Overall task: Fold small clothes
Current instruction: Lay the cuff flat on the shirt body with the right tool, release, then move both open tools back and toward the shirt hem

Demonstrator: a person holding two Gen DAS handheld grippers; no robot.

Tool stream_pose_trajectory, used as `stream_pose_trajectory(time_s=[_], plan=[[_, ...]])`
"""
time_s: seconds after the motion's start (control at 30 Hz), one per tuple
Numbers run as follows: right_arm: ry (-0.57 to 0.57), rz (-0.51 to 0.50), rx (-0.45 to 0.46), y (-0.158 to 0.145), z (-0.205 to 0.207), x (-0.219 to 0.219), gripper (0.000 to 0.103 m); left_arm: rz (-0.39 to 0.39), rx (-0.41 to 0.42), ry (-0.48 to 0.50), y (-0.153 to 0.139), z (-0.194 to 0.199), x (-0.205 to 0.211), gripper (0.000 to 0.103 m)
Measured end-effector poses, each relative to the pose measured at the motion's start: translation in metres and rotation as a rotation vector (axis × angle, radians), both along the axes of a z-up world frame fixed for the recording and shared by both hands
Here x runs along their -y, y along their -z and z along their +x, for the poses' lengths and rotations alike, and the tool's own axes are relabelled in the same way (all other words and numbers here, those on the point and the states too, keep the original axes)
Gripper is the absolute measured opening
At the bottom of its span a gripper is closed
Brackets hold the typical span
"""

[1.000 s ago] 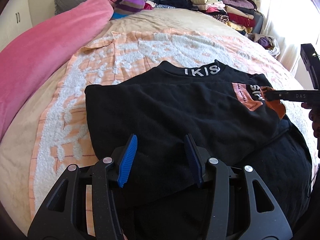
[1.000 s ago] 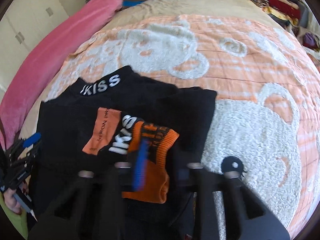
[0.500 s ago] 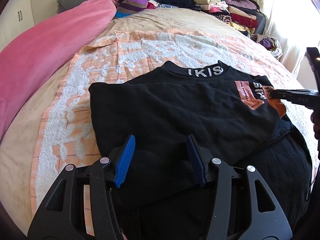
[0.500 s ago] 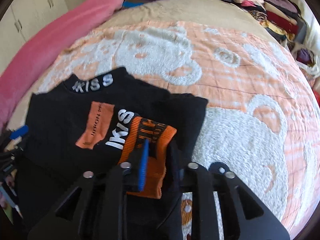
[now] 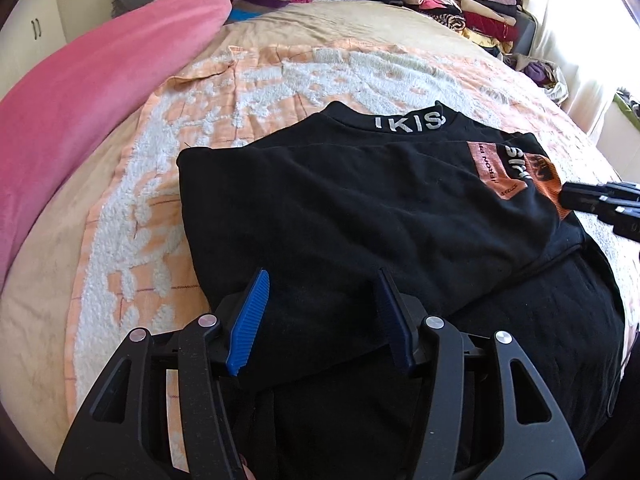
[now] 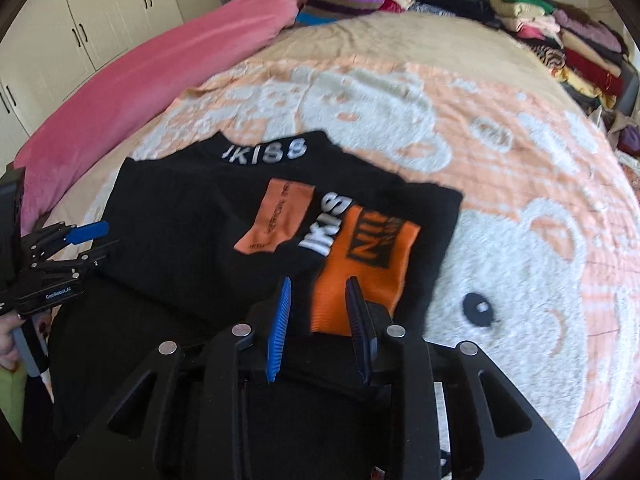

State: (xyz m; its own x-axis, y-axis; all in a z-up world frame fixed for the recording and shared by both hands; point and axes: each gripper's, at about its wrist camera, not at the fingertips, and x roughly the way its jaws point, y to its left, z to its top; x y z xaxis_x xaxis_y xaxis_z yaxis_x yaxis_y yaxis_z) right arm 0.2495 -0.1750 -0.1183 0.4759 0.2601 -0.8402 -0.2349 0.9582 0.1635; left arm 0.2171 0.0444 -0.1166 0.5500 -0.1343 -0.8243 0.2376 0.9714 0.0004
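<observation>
We see one black sweatshirt lying partly folded across the middle of both views, its collar lettering only partly readable and its lower body running off the bottom edge behind the gripper housings. An orange cuff, the end of a sleeve folded over the chest, sits just below centre in the right wrist view; its black print is blurred and we cannot read it. An orange patch beside it carries small text too soft to make out.

The left gripper fills the bottom of its own view, jaws standing apart over black fabric with nothing pinched between them. The right gripper has just been opening; its two blue pads now stand a little apart on either side of the cuff's near edge, not pressing it. At the far right of the left view that gripper is cut off by the frame.

The sweatshirt rests on a peach and white bear-patterned blanket spread over a bed. One pink duvet runs along the upper left, folded clothes are piled upper right, too many to count, and white cupboard doors show in the top left corner
</observation>
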Motion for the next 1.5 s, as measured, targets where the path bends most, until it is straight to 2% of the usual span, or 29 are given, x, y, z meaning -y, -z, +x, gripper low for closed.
stream_pose_trajectory(time_s=[0.1, 0.27, 0.33, 0.4, 0.5, 0.53, 0.57, 0.6, 0.7, 0.87, 0.93, 1.0, 1.13, 1.17, 1.5], plan=[[0.022, -0.041, -0.075, 0.017, 0.005, -0.003, 0.033, -0.002, -0.004, 0.003, 0.000, 0.000, -0.001, 0.047], [0.040, -0.005, -0.083, 0.019, 0.003, 0.000, 0.033, 0.000, -0.011, 0.004, 0.001, -0.001, -0.001, 0.047], [0.035, 0.022, -0.076, 0.014, 0.000, 0.004, 0.040, -0.005, -0.011, 0.000, -0.001, -0.001, -0.002, 0.047], [0.037, 0.044, -0.043, 0.004, -0.007, 0.010, 0.051, -0.011, -0.007, -0.002, -0.003, -0.002, -0.003, 0.048], [0.043, 0.083, 0.000, -0.010, -0.018, 0.024, 0.053, -0.038, 0.004, -0.009, -0.010, -0.004, -0.006, 0.052], [0.048, 0.090, 0.009, -0.013, -0.019, 0.027, 0.058, -0.042, 0.007, -0.010, -0.011, -0.005, -0.007, 0.052], [0.059, 0.092, 0.027, -0.018, -0.022, 0.031, 0.069, -0.043, 0.012, -0.011, -0.013, -0.006, -0.007, 0.053], [0.066, 0.094, 0.043, -0.022, -0.024, 0.033, 0.074, -0.042, 0.016, -0.014, -0.015, -0.007, -0.008, 0.054], [0.086, 0.102, 0.076, -0.032, -0.031, 0.042, 0.085, -0.044, 0.028, -0.019, -0.020, -0.010, -0.010, 0.055], [0.114, 0.112, 0.115, -0.042, -0.035, 0.047, 0.094, -0.044, 0.042, -0.027, -0.024, -0.011, -0.012, 0.066], [0.115, 0.135, 0.133, -0.046, -0.037, 0.048, 0.095, -0.045, 0.049, -0.030, -0.027, -0.012, -0.014, 0.070], [0.126, 0.153, 0.152, -0.049, -0.040, 0.051, 0.098, -0.042, 0.057, -0.035, -0.030, -0.013, -0.015, 0.080], [0.139, 0.150, 0.184, -0.057, -0.044, 0.053, 0.098, -0.047, 0.069, -0.046, -0.035, -0.015, -0.017, 0.087], [0.141, 0.151, 0.189, -0.060, -0.045, 0.054, 0.098, -0.045, 0.073, -0.048, -0.036, -0.016, -0.018, 0.092], [0.205, 0.155, 0.276, -0.084, -0.056, 0.080, 0.098, -0.065, 0.115, -0.097, -0.055, -0.024, -0.026, 0.093]])
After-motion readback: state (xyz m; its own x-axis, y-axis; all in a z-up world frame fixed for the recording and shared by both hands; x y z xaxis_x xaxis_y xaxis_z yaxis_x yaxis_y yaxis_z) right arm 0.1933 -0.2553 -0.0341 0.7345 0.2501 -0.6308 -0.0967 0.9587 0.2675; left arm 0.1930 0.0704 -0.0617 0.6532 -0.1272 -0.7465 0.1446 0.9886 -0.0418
